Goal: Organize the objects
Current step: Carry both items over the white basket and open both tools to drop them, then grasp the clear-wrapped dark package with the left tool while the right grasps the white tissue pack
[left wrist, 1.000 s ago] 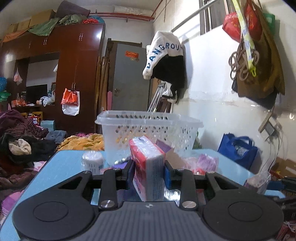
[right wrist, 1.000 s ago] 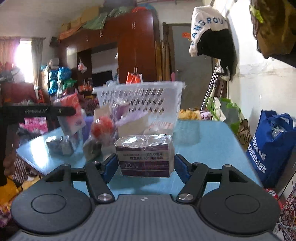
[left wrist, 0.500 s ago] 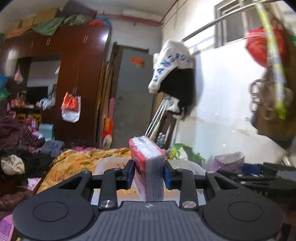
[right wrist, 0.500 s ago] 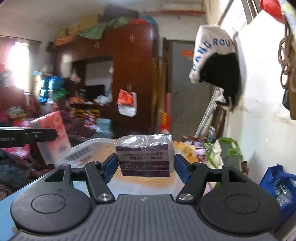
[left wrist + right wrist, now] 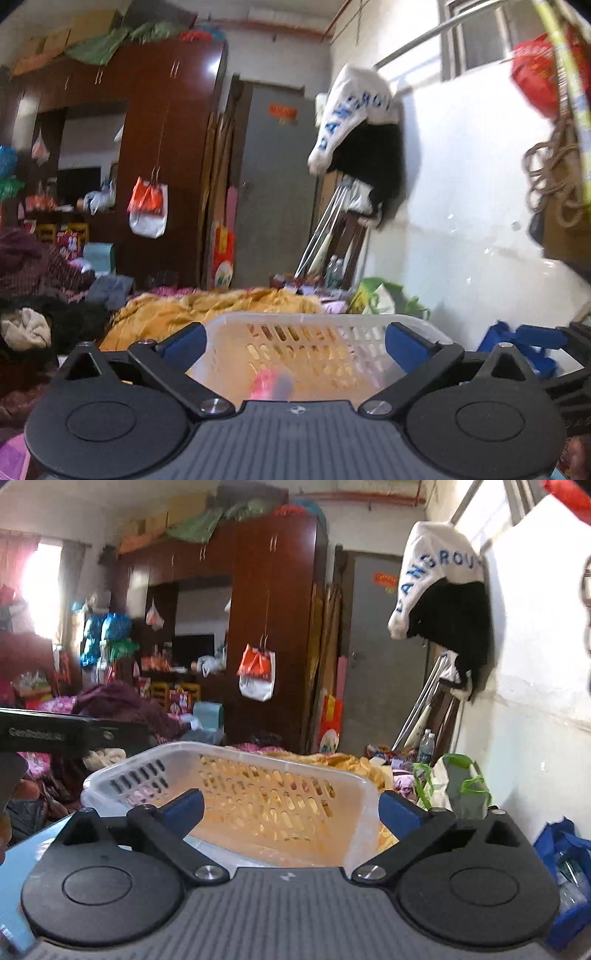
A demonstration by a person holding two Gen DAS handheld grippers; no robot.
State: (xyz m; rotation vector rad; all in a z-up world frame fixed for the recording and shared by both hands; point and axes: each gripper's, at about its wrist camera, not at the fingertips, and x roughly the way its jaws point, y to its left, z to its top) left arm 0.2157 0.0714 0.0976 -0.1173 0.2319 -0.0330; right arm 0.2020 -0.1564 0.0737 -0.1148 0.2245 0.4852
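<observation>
A white perforated plastic basket (image 5: 317, 320) sits right in front of both grippers; it also shows in the right wrist view (image 5: 364, 786). My left gripper (image 5: 294, 341) is open and empty above the basket. A blurred pink tissue pack (image 5: 271, 384) lies inside the basket below it. My right gripper (image 5: 290, 808) is open and empty over the basket's near side. The purple tissue pack is not visible. The left gripper's body (image 5: 66, 734) shows at the left edge of the right wrist view.
The blue table (image 5: 40, 845) carries the basket. A white wall (image 5: 472, 221) with hanging bags and a cap is close on the right. A blue bag (image 5: 565, 856) sits on the floor at right. Piles of clothes (image 5: 33, 295) lie to the left.
Both grippers have opened over the basket. The pink tissue pack left the left gripper and now lies in the basket. The purple pack is gone from the right gripper.
</observation>
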